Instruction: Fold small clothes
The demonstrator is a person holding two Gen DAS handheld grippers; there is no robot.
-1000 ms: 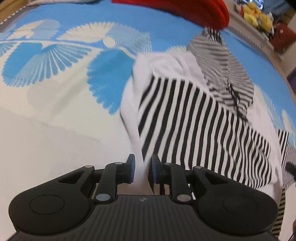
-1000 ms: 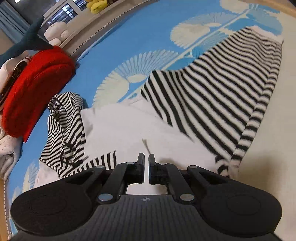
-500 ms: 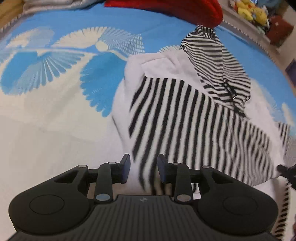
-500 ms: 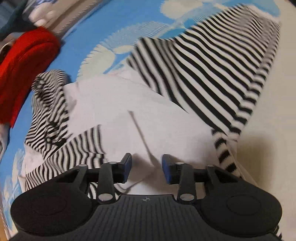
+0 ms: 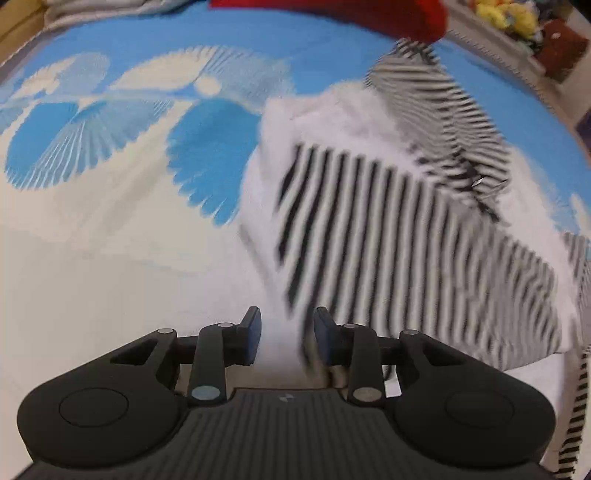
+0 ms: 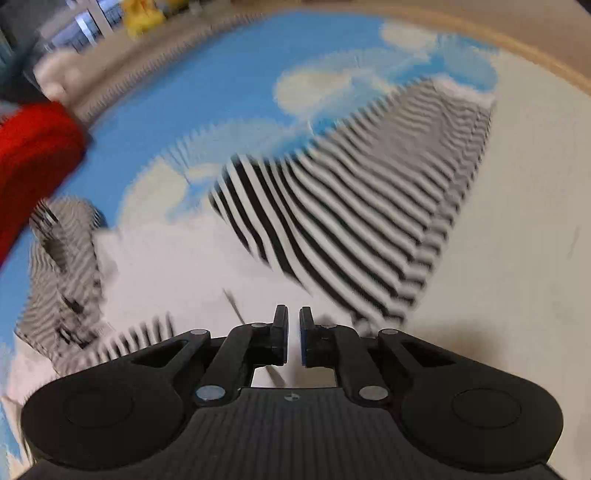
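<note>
Now | my left gripper (image 5: 287, 338) is standing parted, pads not pressing, over the white edge of the striped garment (image 5: 399, 236) | my right gripper (image 6: 293, 338) is nearly pressed together, jaws easing apart, white cloth beneath, grip unclear | the garment is lying spread on the blue patterned bedspread (image 5: 110, 155), near a red cloth (image 6: 33, 155).

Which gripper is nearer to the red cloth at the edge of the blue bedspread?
Neither clearly. The red cloth lies far beyond the left gripper, and far off to the side of the right gripper; both are over the striped garment.
</note>
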